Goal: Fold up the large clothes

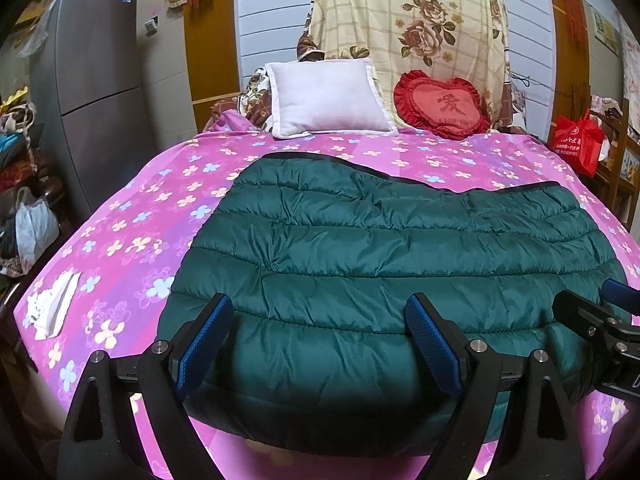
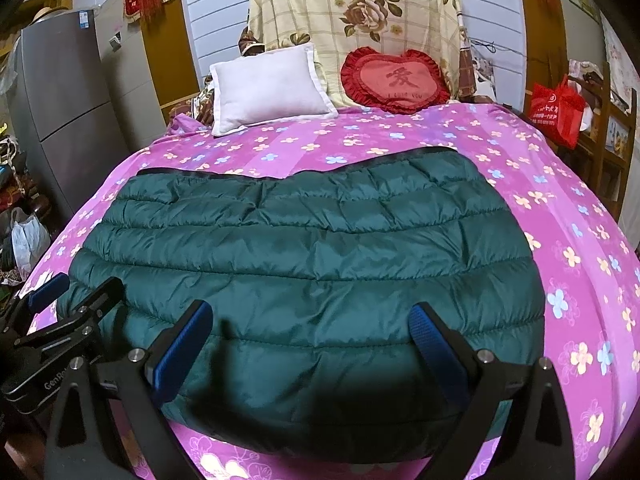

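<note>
Jacket point(image 1: 384, 264): green, quilted, flat on the bed point(image 1: 132, 216), long axis across both views.
Left gripper point(image 1: 320, 344): fingers spread, empty, over the near edge, left part.
Right gripper point(image 2: 316, 344): fingers spread, empty, over the near edge, right part.
Relation: near edge just ahead of both grippers, neither clearly nearer.
</note>
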The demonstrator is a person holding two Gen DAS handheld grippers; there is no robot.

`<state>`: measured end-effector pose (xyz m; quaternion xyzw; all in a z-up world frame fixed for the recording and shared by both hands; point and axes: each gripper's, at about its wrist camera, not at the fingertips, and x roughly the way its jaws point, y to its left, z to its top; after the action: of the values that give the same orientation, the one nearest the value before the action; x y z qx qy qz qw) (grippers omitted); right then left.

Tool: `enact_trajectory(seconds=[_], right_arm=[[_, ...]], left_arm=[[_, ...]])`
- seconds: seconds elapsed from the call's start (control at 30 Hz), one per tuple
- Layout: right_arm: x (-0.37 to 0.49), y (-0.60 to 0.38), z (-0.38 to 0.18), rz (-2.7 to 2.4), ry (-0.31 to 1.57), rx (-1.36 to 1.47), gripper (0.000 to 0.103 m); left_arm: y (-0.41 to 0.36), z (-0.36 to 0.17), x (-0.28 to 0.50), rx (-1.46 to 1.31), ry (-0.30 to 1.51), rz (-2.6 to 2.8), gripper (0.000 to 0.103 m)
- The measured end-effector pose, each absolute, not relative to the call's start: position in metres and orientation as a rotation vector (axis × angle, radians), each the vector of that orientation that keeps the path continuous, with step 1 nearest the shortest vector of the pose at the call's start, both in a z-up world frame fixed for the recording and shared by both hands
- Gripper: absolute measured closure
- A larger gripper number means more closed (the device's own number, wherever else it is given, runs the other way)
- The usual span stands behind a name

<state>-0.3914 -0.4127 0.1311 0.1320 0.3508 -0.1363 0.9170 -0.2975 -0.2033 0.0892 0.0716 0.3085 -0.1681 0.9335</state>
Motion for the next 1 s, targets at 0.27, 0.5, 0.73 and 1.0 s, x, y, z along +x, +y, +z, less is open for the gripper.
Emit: enact_trajectory(seconds=[0.27,0.5,0.73,1.0], right_arm=[[-0.3912,-0.4122,0.1291,-0.276,0.724,0.272,0.003],[-0.3914,-0.4121,0.129,-0.273,0.726,0.279,0.003],[-0.3907,-0.4095,0.1307,-0.268,0.732,0.268,0.003],[-0.389,-0.4097,0.1322,-0.272,0.722,0.266,0.003]], left_arm=[[-0.2037,0.0884,-0.2973,0.14,0.63,-0.344,0.034],[-0.2038,0.0875,-0.2971,0.136,0.632,-0.344,0.034],[-0.2067,0.085,-0.2977,0.143,0.637,-0.348,0.034],[-0.2078,0.084,-0.2998,0.146,0.638,-0.353,0.034]])
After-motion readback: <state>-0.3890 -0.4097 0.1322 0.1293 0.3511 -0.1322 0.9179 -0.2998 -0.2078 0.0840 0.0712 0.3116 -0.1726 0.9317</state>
